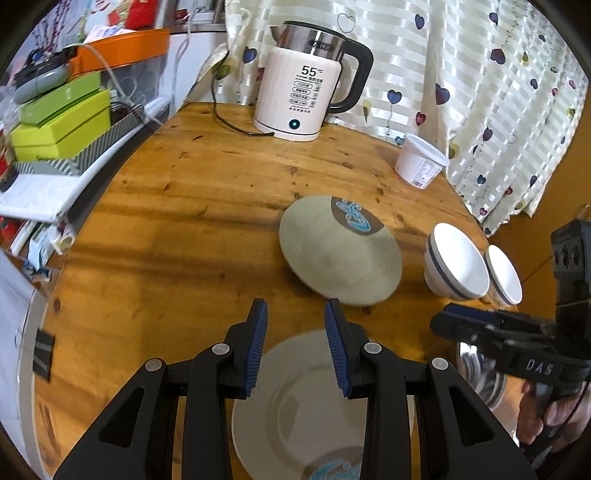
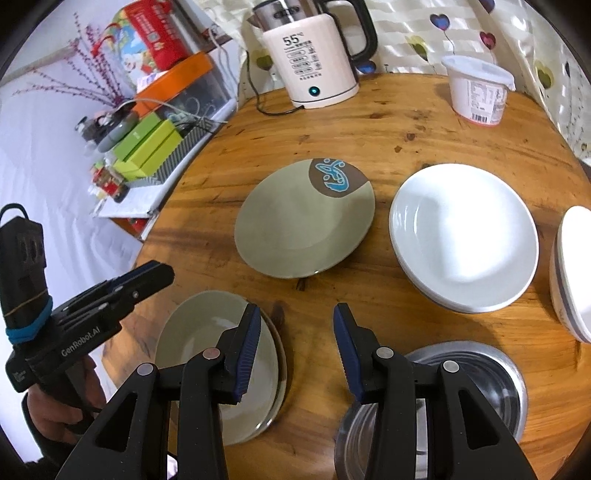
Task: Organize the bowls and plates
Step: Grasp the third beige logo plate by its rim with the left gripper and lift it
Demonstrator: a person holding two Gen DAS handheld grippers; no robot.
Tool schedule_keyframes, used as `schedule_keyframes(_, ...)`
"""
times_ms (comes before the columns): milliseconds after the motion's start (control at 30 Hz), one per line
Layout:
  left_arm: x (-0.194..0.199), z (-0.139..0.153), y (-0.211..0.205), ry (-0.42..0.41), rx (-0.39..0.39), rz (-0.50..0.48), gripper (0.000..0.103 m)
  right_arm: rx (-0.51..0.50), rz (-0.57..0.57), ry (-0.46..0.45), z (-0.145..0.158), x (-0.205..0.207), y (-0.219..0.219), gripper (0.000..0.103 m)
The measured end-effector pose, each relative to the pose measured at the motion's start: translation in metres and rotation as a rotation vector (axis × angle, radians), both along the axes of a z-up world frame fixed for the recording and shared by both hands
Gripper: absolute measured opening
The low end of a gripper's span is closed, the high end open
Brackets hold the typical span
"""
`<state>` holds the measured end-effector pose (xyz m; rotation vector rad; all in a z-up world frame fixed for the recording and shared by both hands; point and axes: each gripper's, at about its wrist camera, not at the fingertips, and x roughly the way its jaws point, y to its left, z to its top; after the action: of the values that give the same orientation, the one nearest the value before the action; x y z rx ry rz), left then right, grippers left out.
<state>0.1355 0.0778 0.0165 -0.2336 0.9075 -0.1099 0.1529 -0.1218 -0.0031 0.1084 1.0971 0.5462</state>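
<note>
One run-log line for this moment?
left hand-held gripper: open, empty | right hand-held gripper: open, empty | green plate: mid-table, untouched | white bowls: stacked

Both claws are black with ribbed blue pads [image 1: 258,347] and silver screws; one reads "GenRobot.AI".

Kettle [image 1: 299,88] shows "55°C"; left gripper [image 2: 155,275] reads "GenRobot.AI".

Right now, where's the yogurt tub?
The yogurt tub stands at the table's far right edge by the curtain, right of the electric kettle, beyond the stacked white plates.
</note>
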Motion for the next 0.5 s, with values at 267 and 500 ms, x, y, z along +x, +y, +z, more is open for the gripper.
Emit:
schedule_keyframes(267,0.043,-0.008,0.002,0.033,-0.015,-0.060,0.034,0.031,-0.070,0.046,-0.009,0.016,-0.001,0.041)
schedule_keyframes(500,0.081,-0.024,0.009,0.077,-0.036,-0.069,0.034,0.022,-0.105,0.068,-0.018,0.027,0.001,0.041)
